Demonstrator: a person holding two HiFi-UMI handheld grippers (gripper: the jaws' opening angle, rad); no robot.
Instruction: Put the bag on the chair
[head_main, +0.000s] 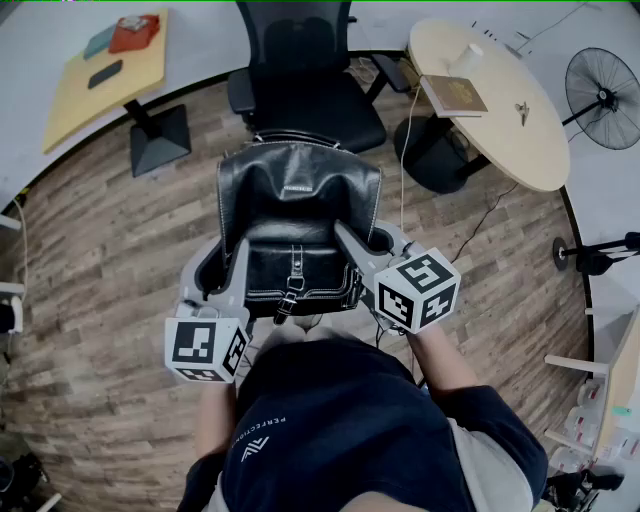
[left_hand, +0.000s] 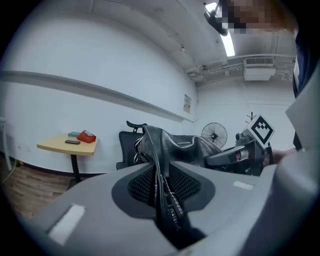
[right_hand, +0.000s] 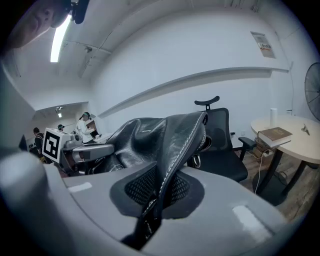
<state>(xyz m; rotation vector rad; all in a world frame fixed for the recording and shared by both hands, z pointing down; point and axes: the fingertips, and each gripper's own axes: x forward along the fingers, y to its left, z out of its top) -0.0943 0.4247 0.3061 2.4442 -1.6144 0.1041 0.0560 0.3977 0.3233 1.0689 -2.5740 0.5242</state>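
Black leather bag (head_main: 298, 225) held in the air just short of the chair (head_main: 300, 70)

The bag is soft, creased, glossy leather with pale stitching, boxy and slumped. Its buckled front faces up, and its length runs from the person toward the chair, buckle strap (head_main: 292, 285) at the end away from the chair. The left gripper (head_main: 232, 268) and right gripper (head_main: 352, 243) each pinch a side edge of the leather between ribbed pads. The chair is black mesh, standing on wood-plank floor (head_main: 100, 260).
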